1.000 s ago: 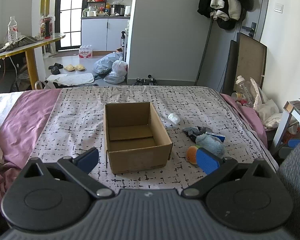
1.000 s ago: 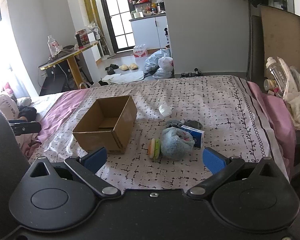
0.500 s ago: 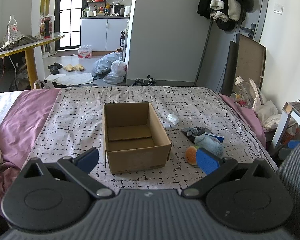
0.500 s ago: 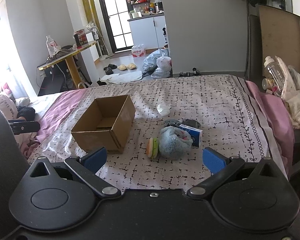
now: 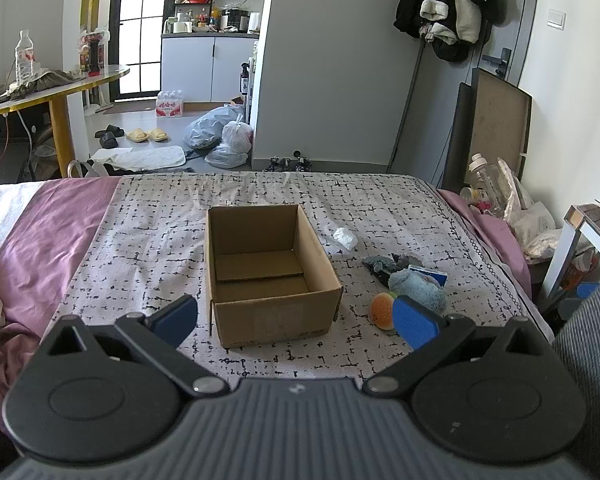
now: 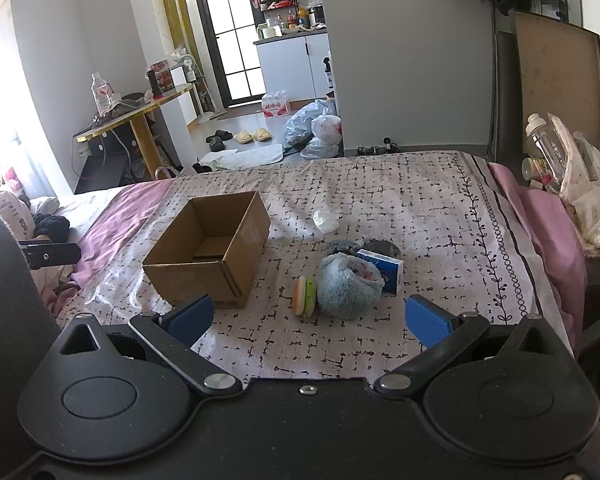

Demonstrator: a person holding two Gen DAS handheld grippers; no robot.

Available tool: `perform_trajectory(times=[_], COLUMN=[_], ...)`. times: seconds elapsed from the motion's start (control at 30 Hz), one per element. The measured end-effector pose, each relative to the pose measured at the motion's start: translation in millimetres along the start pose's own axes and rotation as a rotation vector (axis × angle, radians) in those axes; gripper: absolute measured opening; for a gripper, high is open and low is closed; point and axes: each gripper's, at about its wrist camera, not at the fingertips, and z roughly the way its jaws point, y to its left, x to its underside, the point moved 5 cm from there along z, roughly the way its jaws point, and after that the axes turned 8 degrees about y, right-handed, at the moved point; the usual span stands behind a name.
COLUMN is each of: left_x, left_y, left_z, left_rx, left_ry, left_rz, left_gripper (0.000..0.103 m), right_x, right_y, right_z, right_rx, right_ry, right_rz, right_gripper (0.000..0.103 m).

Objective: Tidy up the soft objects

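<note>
On the bed (image 6: 420, 200), both the left claw (image 5: 296, 316) and right claw (image 6: 308, 316) hover wide open, empty cardboard box (image 5: 268, 268) ready for the fluffy blue plush (image 6: 348, 284).

I count one box (image 5: 268, 272) on the bed (image 5: 160, 216), open top. Soft stuff beside it: one burger toy (image 6: 305, 297), one blue fluffy bundle (image 6: 346, 285), one grey cloth (image 6: 380, 247), one white wad (image 6: 326, 221). One blue-white carton (image 6: 388, 274) in the same pile. Two tools: left (image 5: 296, 318), right (image 6: 308, 316), each with two blue pads, spread apart.
</note>
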Motion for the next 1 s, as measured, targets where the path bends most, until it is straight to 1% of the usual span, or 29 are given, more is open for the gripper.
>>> perform_trajectory(times=[0.63,0.87,1.0], left_x=[0,-6,-14], left_y=[1,-2,2], left_z=[0,-3,0], left_rx=[0.002,-0.003,0.033], left_ry=[0.000,-0.012,0.001], left_rz=[0.002,0.037,0.040], left_gripper=[0.103,0.103,0.103], right_x=[-1,-3,-6], right_y=[-2,-2,-4], right_z=[-3,-6,-4], right_rx=[0.006,0.005,0.006], right_ry=[-0.012,-0.021,-0.022], right_rz=[0.003,0.002,0.013], right_gripper=[0.103,0.103,0.103])
